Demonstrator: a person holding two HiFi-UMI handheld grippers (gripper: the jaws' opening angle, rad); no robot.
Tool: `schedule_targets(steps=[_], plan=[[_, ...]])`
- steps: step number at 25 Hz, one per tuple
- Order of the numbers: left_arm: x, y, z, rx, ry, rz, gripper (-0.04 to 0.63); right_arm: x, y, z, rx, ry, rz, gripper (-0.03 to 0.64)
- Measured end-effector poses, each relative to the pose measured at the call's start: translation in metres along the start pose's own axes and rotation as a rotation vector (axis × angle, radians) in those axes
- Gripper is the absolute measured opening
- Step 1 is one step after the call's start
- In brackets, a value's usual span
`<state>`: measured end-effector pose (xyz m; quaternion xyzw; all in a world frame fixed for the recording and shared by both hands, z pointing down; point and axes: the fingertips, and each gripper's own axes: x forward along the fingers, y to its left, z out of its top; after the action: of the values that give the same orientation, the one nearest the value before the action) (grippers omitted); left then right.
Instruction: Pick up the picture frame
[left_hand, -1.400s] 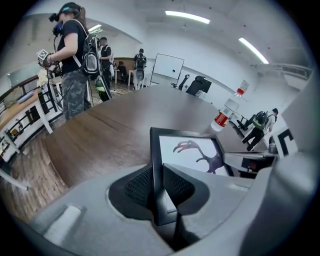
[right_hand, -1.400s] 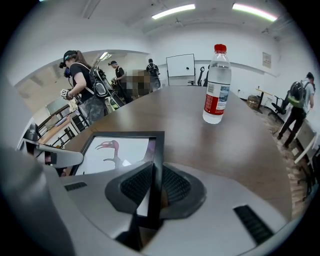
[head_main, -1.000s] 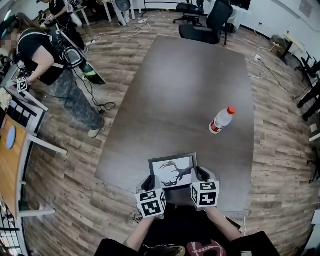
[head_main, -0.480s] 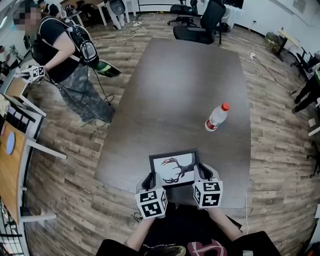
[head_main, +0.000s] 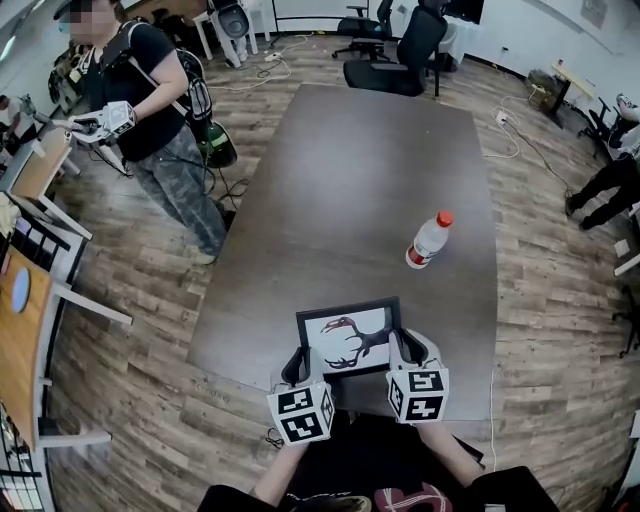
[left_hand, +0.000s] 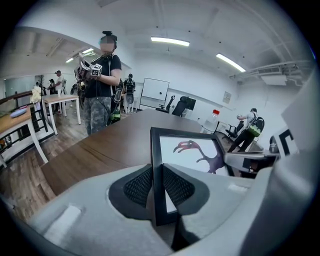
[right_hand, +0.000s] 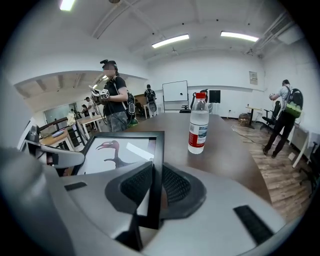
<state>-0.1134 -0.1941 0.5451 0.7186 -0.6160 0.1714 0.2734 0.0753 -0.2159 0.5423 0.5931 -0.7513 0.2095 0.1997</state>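
Note:
A black picture frame (head_main: 350, 335) with a bird print is held over the near end of the dark table (head_main: 380, 190), lifted and tilted. My left gripper (head_main: 296, 366) is shut on the frame's left edge (left_hand: 156, 165), pads pressing both faces. At the opposite side my right gripper (head_main: 408, 350) is shut on the right edge (right_hand: 156, 165). In the left gripper view the right gripper's jaw shows beyond the frame; the right gripper view shows the left one at its left.
A plastic water bottle (head_main: 427, 240) with a red cap stands on the table right of centre, also in the right gripper view as bottle (right_hand: 198, 125). A person (head_main: 150, 110) holding grippers stands left of the table. Office chairs (head_main: 405, 50) are at the far end.
Both grippers have risen a little with the frame, which now tilts more. The person at the left has walked closer along the table's left side.

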Motion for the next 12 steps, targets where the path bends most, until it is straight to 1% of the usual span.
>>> schedule_targets(steps=[6,12], plan=[[-0.005,0.001,0.008,-0.004,-0.036,-0.001,0.074,-0.007,0.003,0.012,-0.011,-0.038,0.008,0.072],[-0.009,-0.006,0.02,-0.001,-0.077,-0.034,0.074,-0.014,-0.001,0.023,-0.015,-0.063,0.002,0.072]])
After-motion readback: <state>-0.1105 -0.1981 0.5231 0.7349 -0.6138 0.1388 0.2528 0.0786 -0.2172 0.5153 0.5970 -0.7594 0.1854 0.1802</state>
